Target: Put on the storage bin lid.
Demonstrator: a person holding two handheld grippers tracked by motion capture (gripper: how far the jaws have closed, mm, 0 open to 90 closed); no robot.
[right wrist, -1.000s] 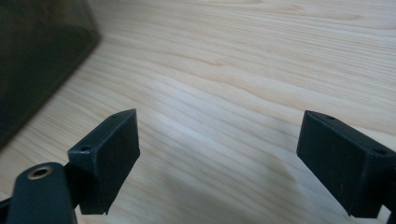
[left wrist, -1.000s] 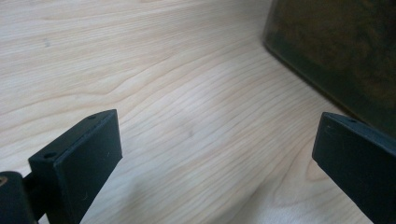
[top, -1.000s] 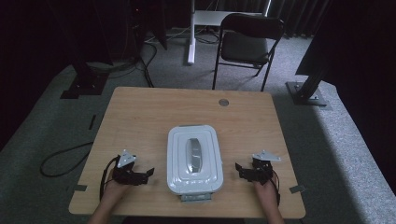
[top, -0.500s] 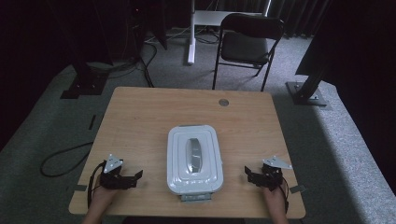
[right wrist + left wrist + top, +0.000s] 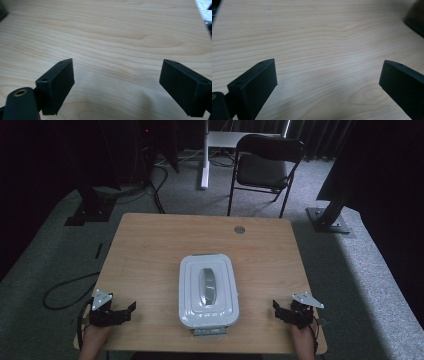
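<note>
— Right, where does everything sit on the table (image 5: 150,250)?

— The lidded container (image 5: 207,290) lies in the middle, closer to the near edge than the far one. The left gripper (image 5: 129,311) is at the near left corner, well apart from the container. The right gripper (image 5: 278,309) is at the near right corner, also well apart, so the container lies between the two.

— Anything at the far side?

— A small round cap (image 5: 239,229) is set in the tabletop near the far edge, right of centre. Behind the table, on the floor, stands a chair (image 5: 265,167). A cable (image 5: 65,287) lies on the floor to the left of the table.
</note>
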